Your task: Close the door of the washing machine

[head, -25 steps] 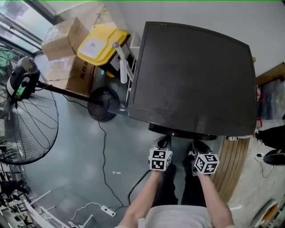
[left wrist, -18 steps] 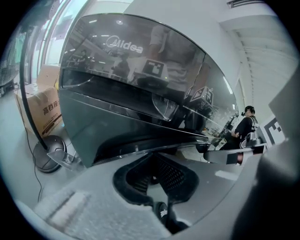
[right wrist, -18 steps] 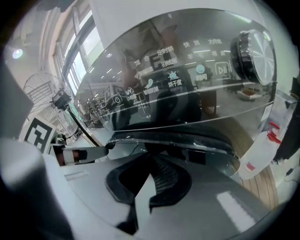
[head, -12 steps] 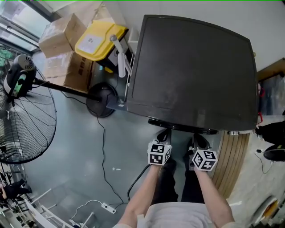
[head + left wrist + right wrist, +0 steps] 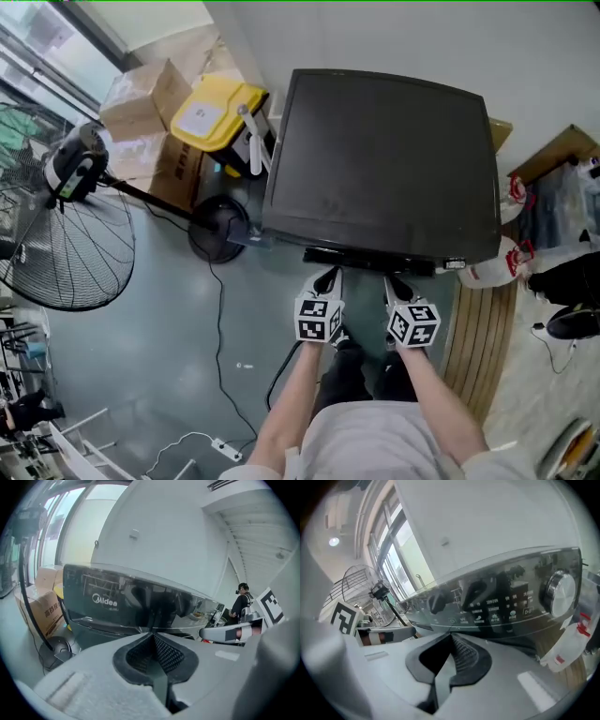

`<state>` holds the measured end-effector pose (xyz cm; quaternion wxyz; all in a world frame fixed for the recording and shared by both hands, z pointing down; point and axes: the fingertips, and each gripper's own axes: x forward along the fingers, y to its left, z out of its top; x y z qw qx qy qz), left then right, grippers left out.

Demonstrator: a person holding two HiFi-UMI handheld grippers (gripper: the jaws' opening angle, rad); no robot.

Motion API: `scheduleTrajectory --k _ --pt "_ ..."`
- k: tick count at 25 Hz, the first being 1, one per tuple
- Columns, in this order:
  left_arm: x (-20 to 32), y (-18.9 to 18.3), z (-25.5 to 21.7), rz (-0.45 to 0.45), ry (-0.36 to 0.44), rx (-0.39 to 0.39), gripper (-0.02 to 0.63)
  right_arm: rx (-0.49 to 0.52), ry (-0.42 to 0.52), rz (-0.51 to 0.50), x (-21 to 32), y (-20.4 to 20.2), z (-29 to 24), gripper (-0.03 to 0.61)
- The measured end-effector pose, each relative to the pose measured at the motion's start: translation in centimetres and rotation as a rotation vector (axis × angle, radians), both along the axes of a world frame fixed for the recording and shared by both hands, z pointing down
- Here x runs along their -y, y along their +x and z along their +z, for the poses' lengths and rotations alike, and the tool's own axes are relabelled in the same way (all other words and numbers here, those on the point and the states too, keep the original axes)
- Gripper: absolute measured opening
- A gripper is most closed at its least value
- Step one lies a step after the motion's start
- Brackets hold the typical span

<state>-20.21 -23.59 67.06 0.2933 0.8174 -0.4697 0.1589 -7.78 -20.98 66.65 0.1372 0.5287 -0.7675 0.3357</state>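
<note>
Since the head view looks almost straight down on the washing machine (image 5: 380, 159), the door (image 5: 373, 260) only shows as a dark rim peeking out under the front edge. It looks like it's sitting flat against the front of the machine, but from that angle it's hard to say whether it's actually latched.

The person has both tools up just in front of that edge. The left gripper (image 5: 328, 278) has its fingers pressed together with nothing between them, and it's the same for the right gripper (image 5: 397, 285), fingers together and empty. Neither looks to be touching the machine. The left gripper view faces the logo end of the control panel (image 5: 140, 599), and the right one faces the button end with the dial (image 5: 560, 590).

So this reads like the tail end of the job: swing done, hands hanging near the front. If the door hasn't caught, the next move would be a firm, square push on it with the shut fingers, low enough to hit the door and not the panel. If it has, they just back away.

Headcount:
- one washing machine with one door
- two grippers
- one dial
- one standing fan (image 5: 70, 239) on the left
- one yellow bin (image 5: 216, 105)
- three cardboard boxes (image 5: 141, 92) behind it
</note>
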Motion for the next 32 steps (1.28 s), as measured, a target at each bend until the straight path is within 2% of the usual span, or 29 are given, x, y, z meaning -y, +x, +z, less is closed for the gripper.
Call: scheduleTrajectory --k 4,9,12,18,26,32 --pt "-1.9 0.9 -3.2 -0.045 0.019 0.01 0.006 0.029 0.013 -0.025 -2.1 0.1 -3.2 0.003" --pt "-5.5 1.7 -5.3 -0.097 0.005 0.004 0.006 0.064 0.004 -0.03 -5.8 1.8 -5.7 0.003" --pt "-8.4 2.9 -6.7 -0.112 0.012 0.012 0.006 0.072 0.001 -0.053 -8.8 2.4 -6.9 0.003" --pt "-13.6 5.9 -10.6 -0.17 0.043 -0.02 0.006 0.101 0.027 -0.119 -13.7 2.8 -9.1 0.003" --pt "-19.1 8.2 -12.8 -0.211 0.079 -0.026 0.006 0.129 0.075 -0.148 -17.8 5.0 -10.6 0.003" --pt "-21.5 9.3 -14.0 -0.214 0.121 0.013 0.006 0.143 0.121 -0.154 -19.6 7.6 -12.1 -0.002"
